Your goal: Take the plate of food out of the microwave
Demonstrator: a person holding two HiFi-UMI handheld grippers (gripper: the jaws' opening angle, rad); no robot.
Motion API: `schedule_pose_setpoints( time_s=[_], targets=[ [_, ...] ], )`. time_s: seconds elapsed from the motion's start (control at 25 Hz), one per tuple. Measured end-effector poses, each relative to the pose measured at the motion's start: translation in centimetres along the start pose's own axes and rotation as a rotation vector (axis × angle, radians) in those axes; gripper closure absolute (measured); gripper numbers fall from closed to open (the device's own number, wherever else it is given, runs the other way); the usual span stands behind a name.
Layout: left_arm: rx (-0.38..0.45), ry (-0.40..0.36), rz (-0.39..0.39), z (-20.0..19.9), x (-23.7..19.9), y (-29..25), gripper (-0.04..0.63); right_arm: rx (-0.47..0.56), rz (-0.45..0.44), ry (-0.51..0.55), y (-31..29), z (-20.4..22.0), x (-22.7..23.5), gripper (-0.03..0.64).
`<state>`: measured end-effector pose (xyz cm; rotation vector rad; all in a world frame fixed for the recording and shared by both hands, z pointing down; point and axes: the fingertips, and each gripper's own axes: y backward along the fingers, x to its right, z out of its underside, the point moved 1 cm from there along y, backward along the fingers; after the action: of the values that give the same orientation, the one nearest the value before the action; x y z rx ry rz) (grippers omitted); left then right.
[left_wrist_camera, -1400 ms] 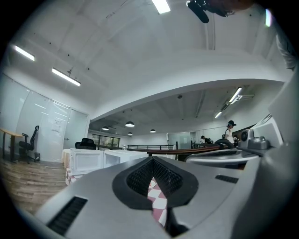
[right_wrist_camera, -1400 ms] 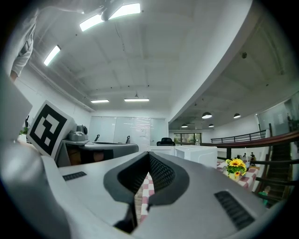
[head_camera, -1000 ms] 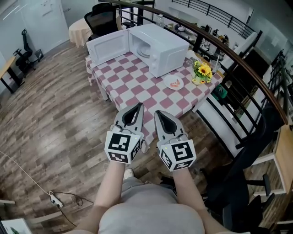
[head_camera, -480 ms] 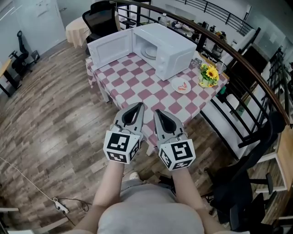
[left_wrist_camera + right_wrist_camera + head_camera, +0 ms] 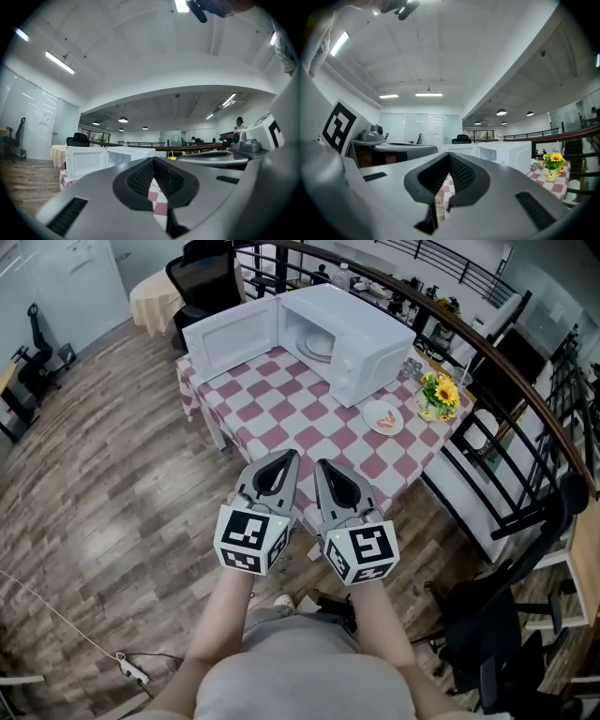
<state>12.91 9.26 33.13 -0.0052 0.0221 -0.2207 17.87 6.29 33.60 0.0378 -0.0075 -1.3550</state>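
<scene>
Plate (image 5: pixel 317 345) inside microwave (image 5: pixel 370 329), left claw (image 5: pixel 286 458) closed, right claw (image 5: pixel 324 469) closed

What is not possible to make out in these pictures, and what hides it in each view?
1. Plate inside the microwave: head view, too small and shaded to tell whether food lies on it.
2. Food on the table plate: head view, too small to name.
3. Table near corner: head view, hidden behind left gripper and right gripper.
4. Table top: both gripper views, mostly covered by each shut claw.
</scene>
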Motion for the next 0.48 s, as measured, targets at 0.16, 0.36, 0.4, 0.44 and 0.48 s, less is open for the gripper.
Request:
schedule_pose_setpoints(
  time_s=[0.16,0.36,0.4,0.44,0.48],
  targets=[
    [-0.009,0.005,0.005,0.7,-1.2,-0.2,0.594,-0.023,-0.009,0.006,-1.1,0.8,-0.5,0.594],
    [-0.011,0.004,0.0,0.8,-3.1,-0.8,0.594,-0.052,-0.015,0.013,-2.9,1.3,-0.8,0.594],
    [-0.011,0.005,-0.002,0.7,-3.6,-1.0,0.594,-0.056,-0.02,0.016,-3.4,1.4,-0.9,0.594],
    [-0.012,0.004,-0.002,0.7,-4.0,-1.2,0.594,-0.059,-0.024,0.019,-4.1,1.4,-0.9,0.594],
    [-0.013,0.003,-0.001,0.7,-4.5,-1.5,0.594,-0.06,-0.028,0.021,-4.8,1.4,-0.9,0.594]
  ],
)
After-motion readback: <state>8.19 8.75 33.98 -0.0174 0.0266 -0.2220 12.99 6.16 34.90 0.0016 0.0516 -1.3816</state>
